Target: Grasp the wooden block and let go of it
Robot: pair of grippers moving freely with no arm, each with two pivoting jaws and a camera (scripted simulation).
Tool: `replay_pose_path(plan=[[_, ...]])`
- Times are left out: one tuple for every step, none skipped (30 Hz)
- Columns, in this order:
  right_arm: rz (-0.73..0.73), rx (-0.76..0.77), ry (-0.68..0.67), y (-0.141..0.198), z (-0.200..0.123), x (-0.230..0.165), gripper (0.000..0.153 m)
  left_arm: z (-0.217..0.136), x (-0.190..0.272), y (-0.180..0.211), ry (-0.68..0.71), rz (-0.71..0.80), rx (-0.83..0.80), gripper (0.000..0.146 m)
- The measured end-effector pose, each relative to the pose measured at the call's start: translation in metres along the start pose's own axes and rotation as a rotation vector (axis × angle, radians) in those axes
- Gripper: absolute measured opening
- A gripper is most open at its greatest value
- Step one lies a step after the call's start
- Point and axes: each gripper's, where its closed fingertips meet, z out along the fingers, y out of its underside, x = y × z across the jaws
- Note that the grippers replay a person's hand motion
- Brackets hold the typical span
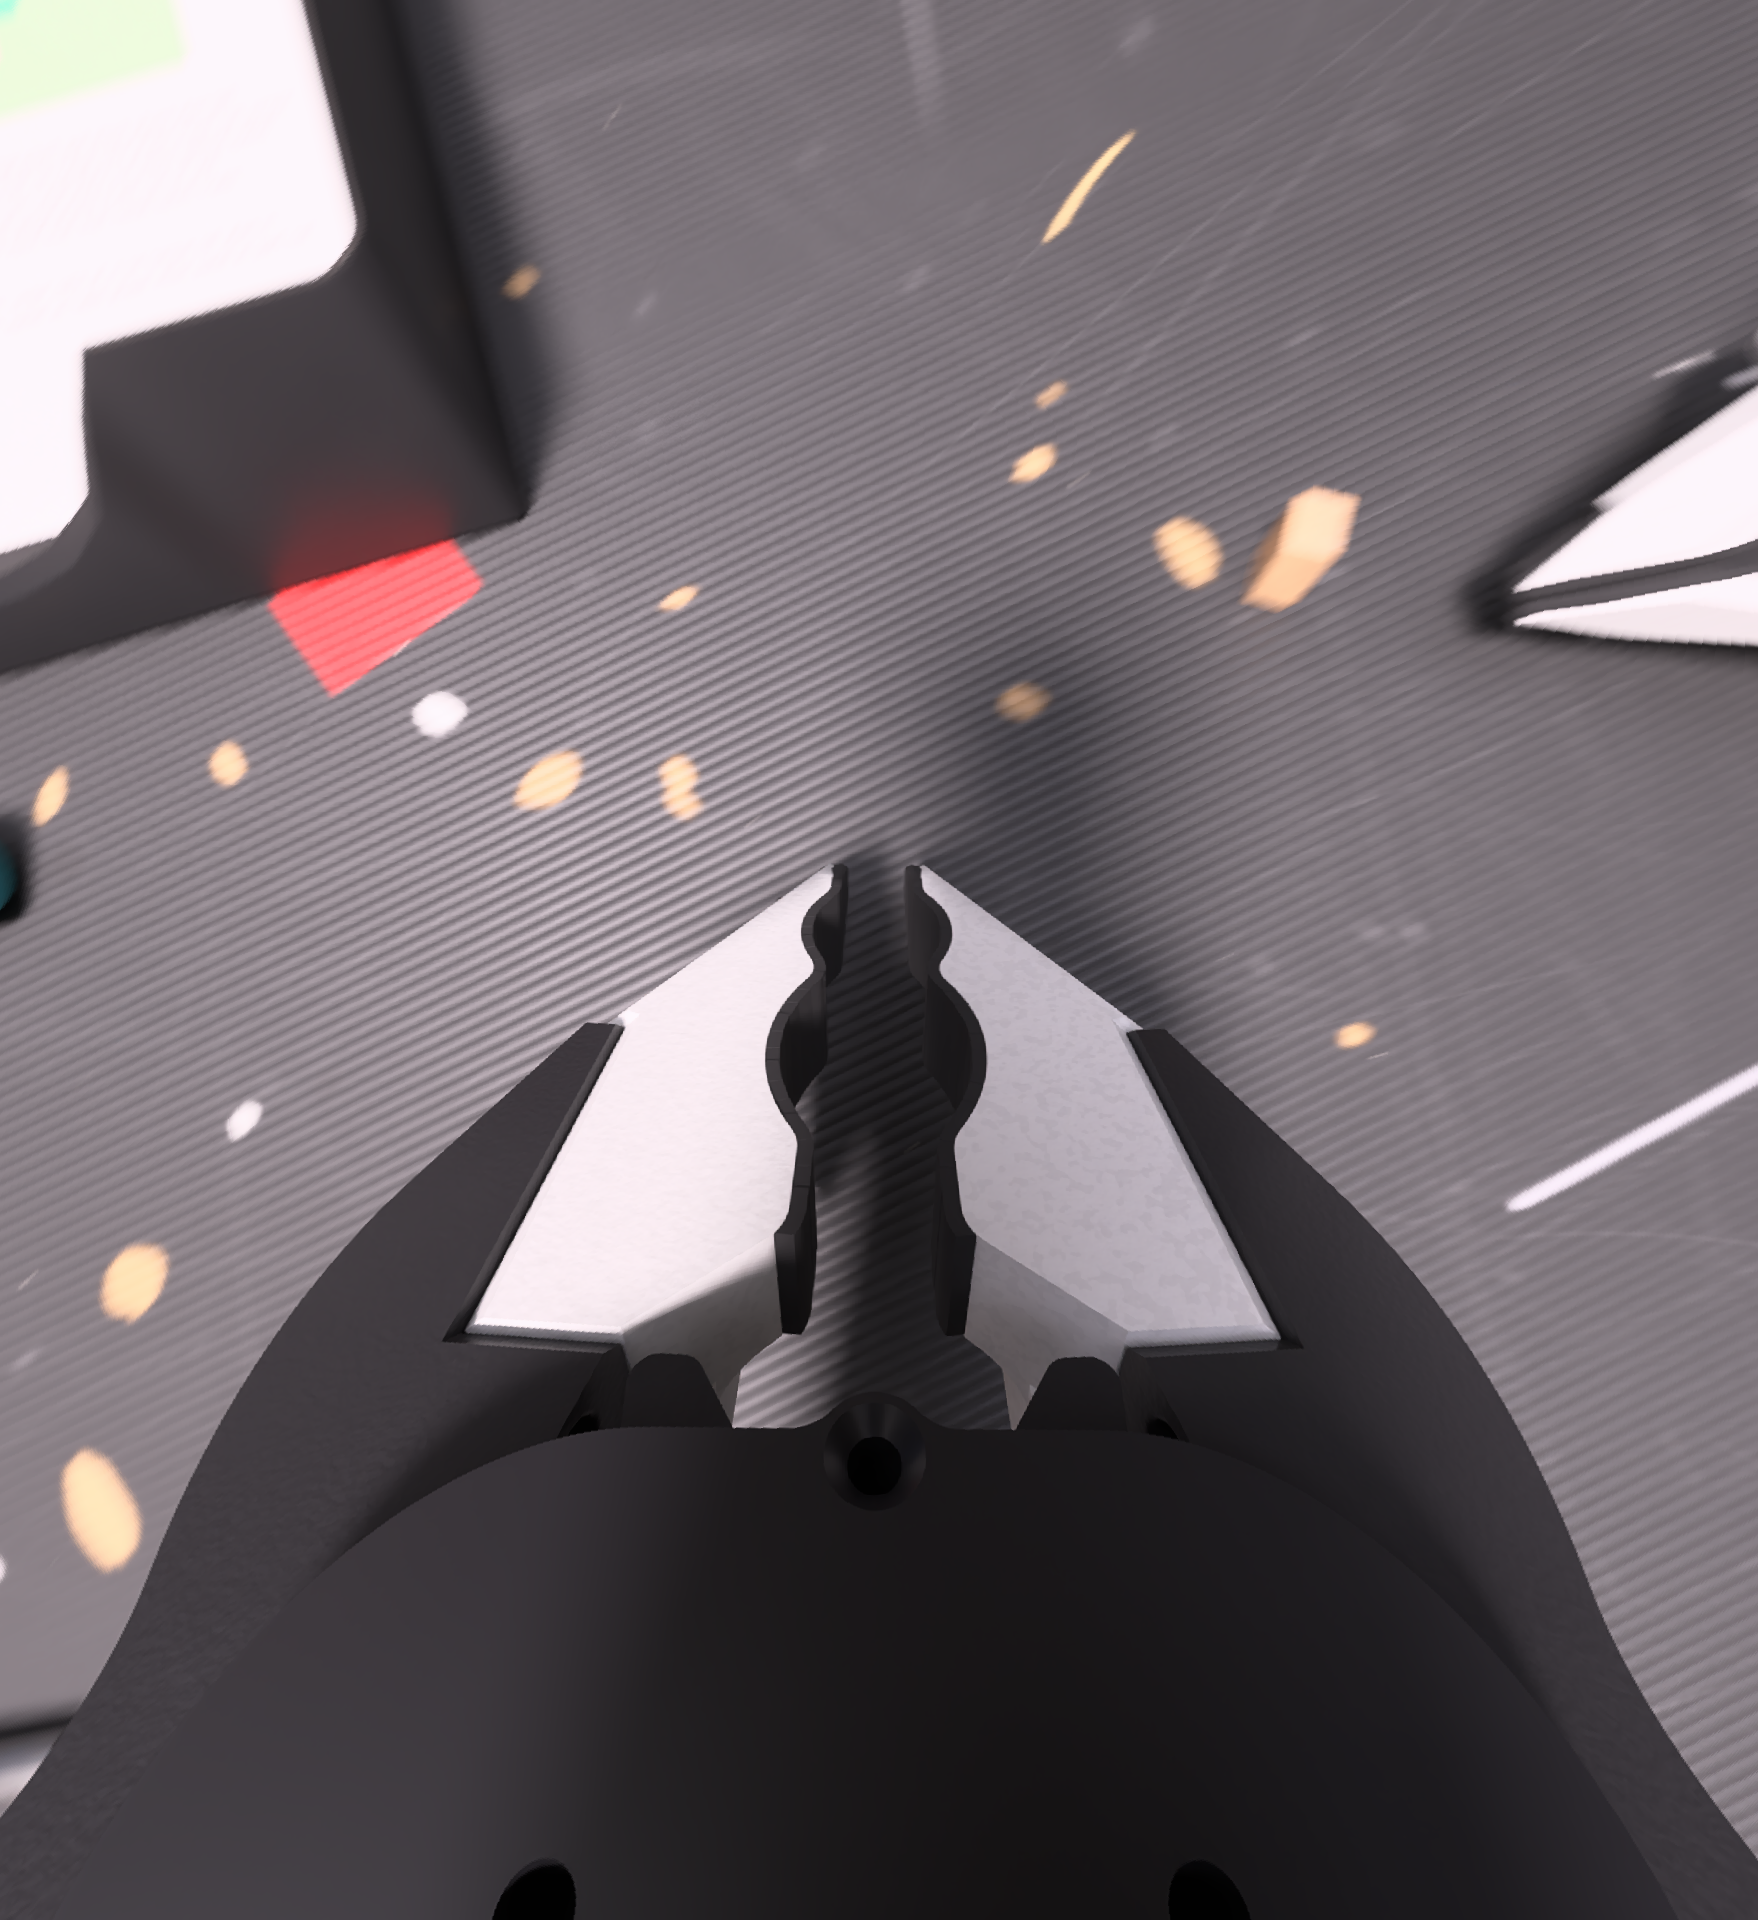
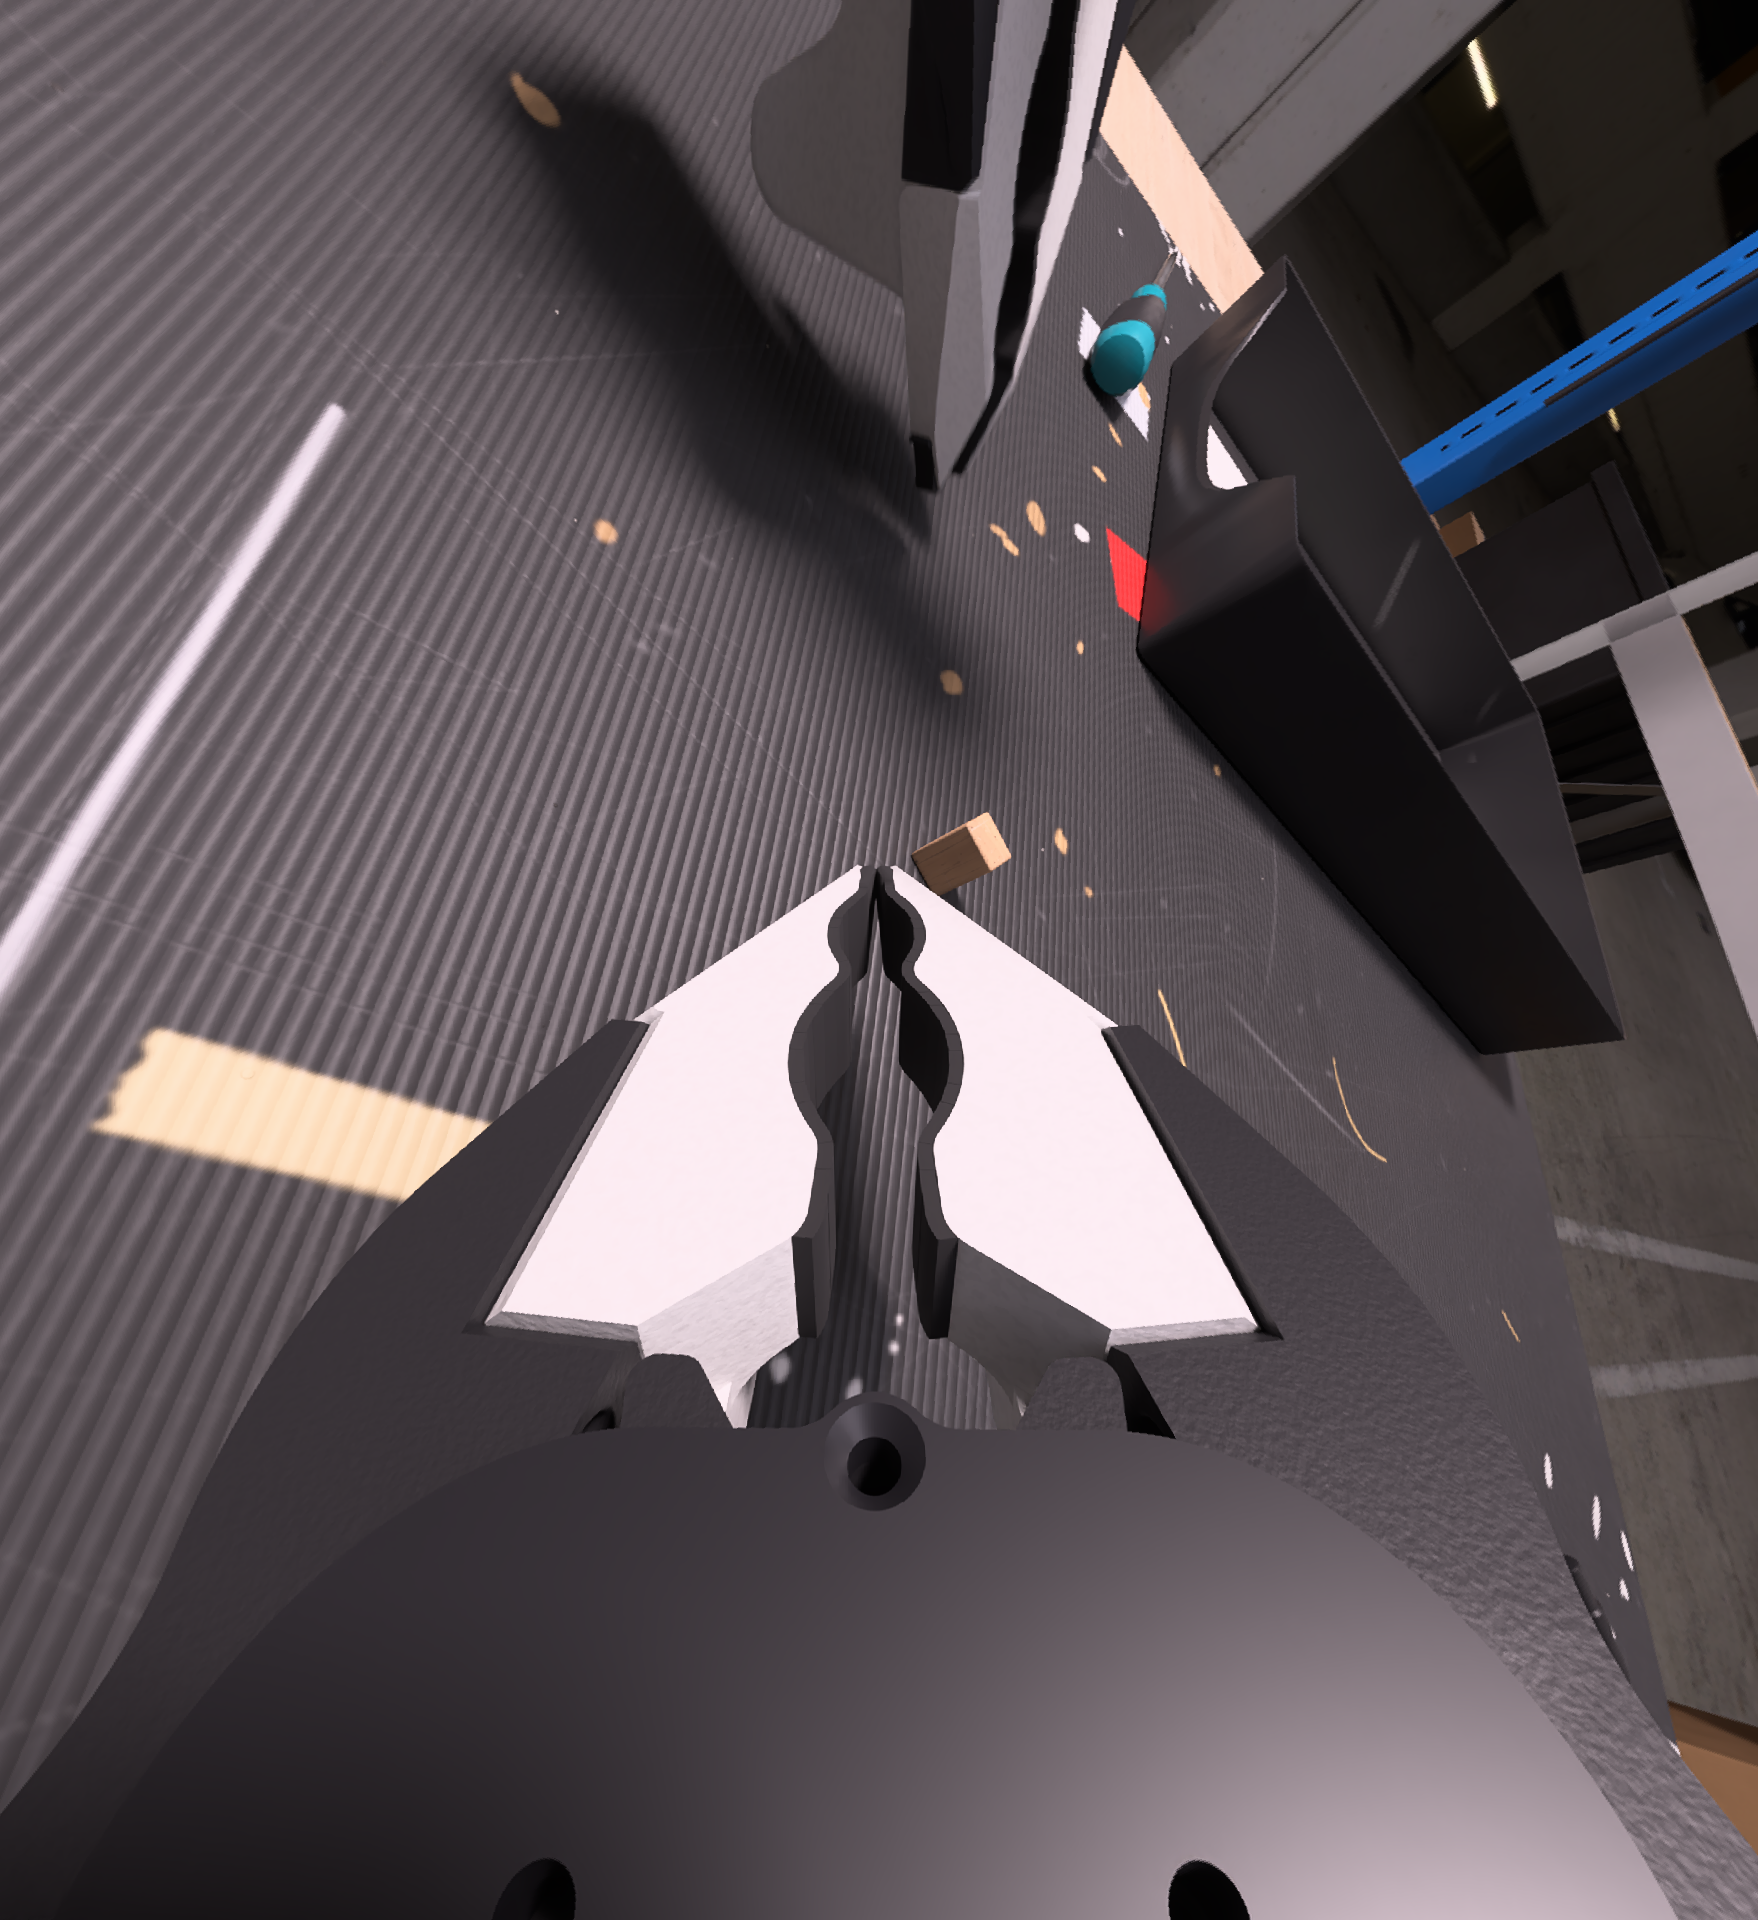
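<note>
The small wooden block (image 2: 961,852) lies on the dark ribbed mat (image 2: 439,623), just beyond and right of my right gripper (image 2: 873,878). The right fingertips meet and hold nothing; one fingertip hides the block's near corner. The block shows blurred in the left wrist view (image 1: 1301,551), far ahead to the right, close to the right gripper's tips (image 1: 1509,613). My left gripper (image 1: 875,878) hovers over bare mat with a narrow gap between its jaws, empty. It also shows at the top of the right wrist view (image 2: 932,457).
A black bin (image 2: 1374,675) stands along the mat's right side, with a red patch (image 1: 376,613) beside it. A teal-handled screwdriver (image 2: 1124,343) lies farther off. A tan strip (image 2: 283,1112), a white line (image 2: 148,717) and scattered wood chips mark the mat. The mat's edge (image 2: 1540,1299) runs on the right.
</note>
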Motion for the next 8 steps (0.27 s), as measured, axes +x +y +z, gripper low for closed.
replay_pose_path(plan=[[0.000, 0.003, 0.003, 0.000, 0.000, 0.000, 0.000, 0.001, 0.012, -0.008, 0.039, 0.013, 0.043, 0.008], [0.001, 0.008, 0.004, -0.001, -0.001, 0.001, 0.000, 0.002, 0.025, -0.015, 0.079, 0.026, 0.076, 0.007], [0.003, 0.013, 0.002, -0.002, -0.001, 0.001, 0.000, 0.005, 0.035, -0.020, 0.106, 0.039, 0.083, 0.008], [0.008, 0.020, 0.001, -0.003, -0.002, 0.001, 0.000, 0.008, 0.042, -0.024, 0.114, 0.055, 0.078, 0.009], [0.014, 0.030, 0.000, -0.004, -0.003, 0.001, 0.000, 0.012, 0.048, -0.029, 0.117, 0.079, 0.081, 0.011], [0.021, 0.043, -0.001, -0.006, -0.004, 0.001, 0.000, 0.015, 0.055, -0.035, 0.132, 0.111, 0.096, 0.013], [0.028, 0.057, -0.002, -0.009, -0.005, 0.001, 0.000, 0.019, 0.064, -0.040, 0.165, 0.144, 0.111, 0.017], [0.035, 0.068, -0.001, -0.010, -0.006, 0.001, 0.000, 0.022, 0.070, -0.044, 0.204, 0.170, 0.109, 0.021]])
